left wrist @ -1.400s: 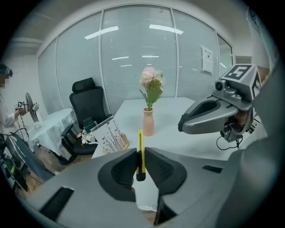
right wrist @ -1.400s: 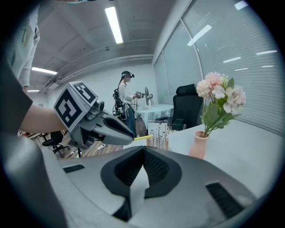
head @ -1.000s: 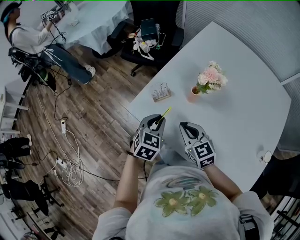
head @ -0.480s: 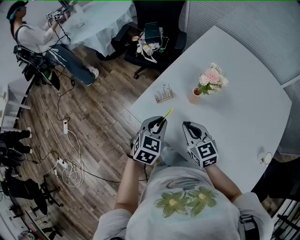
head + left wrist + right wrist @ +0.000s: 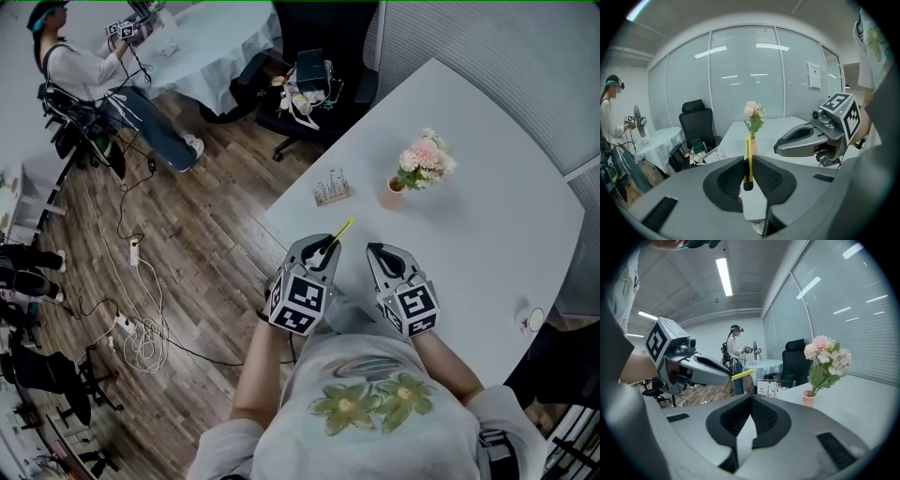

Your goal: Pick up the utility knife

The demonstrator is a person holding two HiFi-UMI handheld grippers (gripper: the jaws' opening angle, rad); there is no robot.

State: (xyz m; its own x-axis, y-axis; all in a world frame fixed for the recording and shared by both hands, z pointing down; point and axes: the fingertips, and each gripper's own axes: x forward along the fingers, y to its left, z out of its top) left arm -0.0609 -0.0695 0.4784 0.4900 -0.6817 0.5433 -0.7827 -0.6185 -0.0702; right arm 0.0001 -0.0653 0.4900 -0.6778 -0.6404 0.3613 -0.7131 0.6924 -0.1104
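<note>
We're pretty sure it's an office meeting room: glass partition walls (image 5: pixel 736 75) with blinds, a black swivel chair (image 5: pixel 328 23), big white table (image 5: pixel 487 244), strip lights (image 5: pixel 723 275) overhead, cables (image 5: pixel 141 342) sprawled across the wood-look floor (image 5: pixel 206 234).

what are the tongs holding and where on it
The left tongs grip the utility knife near its black back end, yellow body sticking out ahead. The right tongs are empty.
</note>
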